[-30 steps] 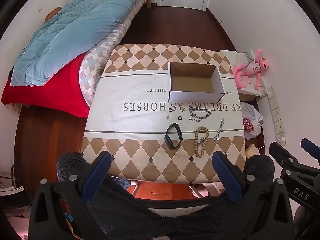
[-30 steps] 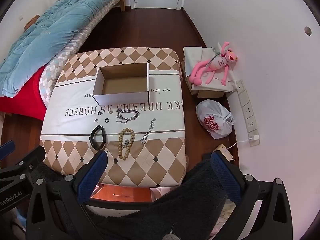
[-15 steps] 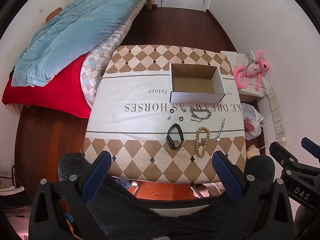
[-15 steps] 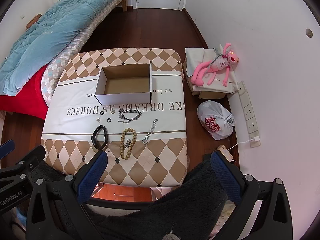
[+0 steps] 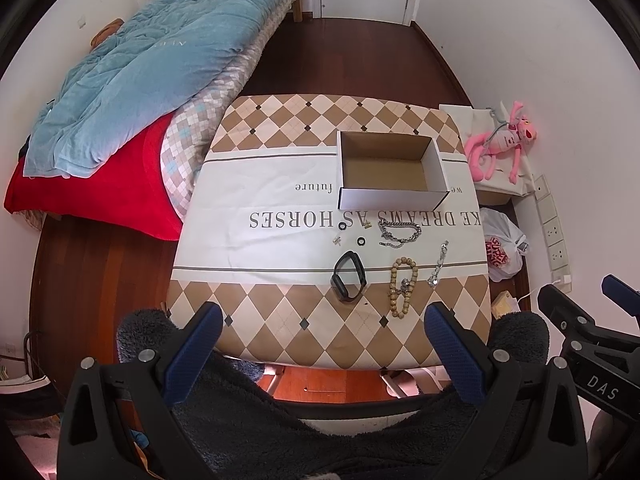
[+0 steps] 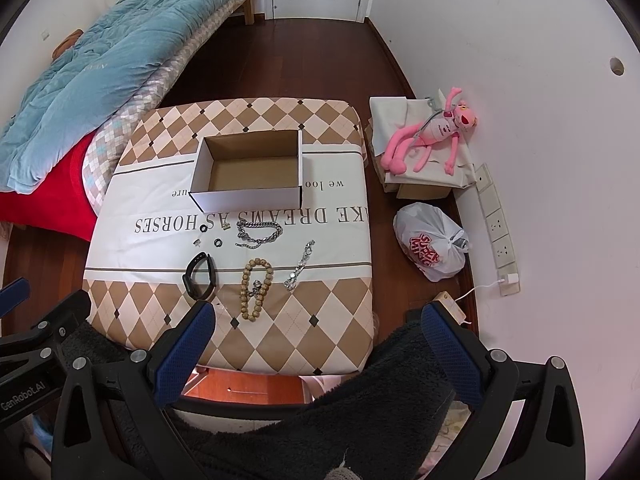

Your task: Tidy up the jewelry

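An open, empty cardboard box (image 5: 390, 172) (image 6: 250, 172) stands on the table (image 5: 256, 200) (image 6: 332, 312). In front of it lie a black wristband (image 5: 349, 276) (image 6: 200, 271), a wooden bead bracelet (image 5: 402, 286) (image 6: 256, 289), a silver chain (image 5: 400, 232) (image 6: 258, 232), a thin silver bracelet (image 5: 438, 264) (image 6: 300, 266), two black rings (image 5: 361, 241) (image 6: 218, 243) and small earrings (image 5: 337, 240). My left gripper (image 5: 322, 330) and right gripper (image 6: 316, 330) are both open and empty, held above the near table edge.
A bed with a blue quilt (image 5: 140, 60) and red blanket (image 5: 92, 192) is left of the table. A pink plush toy (image 6: 432, 132), a white plastic bag (image 6: 432, 246) and wall sockets (image 6: 498, 224) are on the right. A dark fleece garment (image 5: 320, 420) fills the foreground.
Both grippers have drifted slightly back and up, so the table looks a little farther away. Nothing on the table has moved.
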A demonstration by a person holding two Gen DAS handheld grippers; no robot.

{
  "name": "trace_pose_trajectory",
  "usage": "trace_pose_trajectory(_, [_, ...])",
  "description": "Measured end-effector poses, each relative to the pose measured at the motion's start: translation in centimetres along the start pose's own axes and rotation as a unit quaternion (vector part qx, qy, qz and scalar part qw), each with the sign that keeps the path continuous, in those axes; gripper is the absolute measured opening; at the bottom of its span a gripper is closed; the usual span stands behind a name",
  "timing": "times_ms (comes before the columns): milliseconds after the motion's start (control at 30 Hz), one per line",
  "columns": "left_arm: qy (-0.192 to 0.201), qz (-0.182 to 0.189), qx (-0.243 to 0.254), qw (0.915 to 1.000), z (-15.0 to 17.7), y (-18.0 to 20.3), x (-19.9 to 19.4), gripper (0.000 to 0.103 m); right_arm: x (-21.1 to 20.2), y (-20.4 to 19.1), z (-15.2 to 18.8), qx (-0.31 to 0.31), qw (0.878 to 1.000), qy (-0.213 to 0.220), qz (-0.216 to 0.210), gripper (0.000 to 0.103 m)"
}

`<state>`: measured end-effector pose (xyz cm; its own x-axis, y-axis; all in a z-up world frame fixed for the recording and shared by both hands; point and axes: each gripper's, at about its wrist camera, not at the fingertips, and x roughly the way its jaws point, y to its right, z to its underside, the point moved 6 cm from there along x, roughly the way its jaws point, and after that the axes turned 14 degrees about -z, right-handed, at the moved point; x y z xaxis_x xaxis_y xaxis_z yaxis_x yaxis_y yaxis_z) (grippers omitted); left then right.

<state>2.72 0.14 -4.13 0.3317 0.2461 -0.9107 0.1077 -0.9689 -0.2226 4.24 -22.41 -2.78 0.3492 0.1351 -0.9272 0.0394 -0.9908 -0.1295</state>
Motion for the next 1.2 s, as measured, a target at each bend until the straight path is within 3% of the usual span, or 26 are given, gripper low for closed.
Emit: trace_pose_trajectory(1200, [0.005, 0.002, 0.0, 1.0, -0.08, 0.45, -0.26, 0.103, -0.66, -0.04, -0.05, 0.0, 1.0, 0.004, -0.001, 0.103])
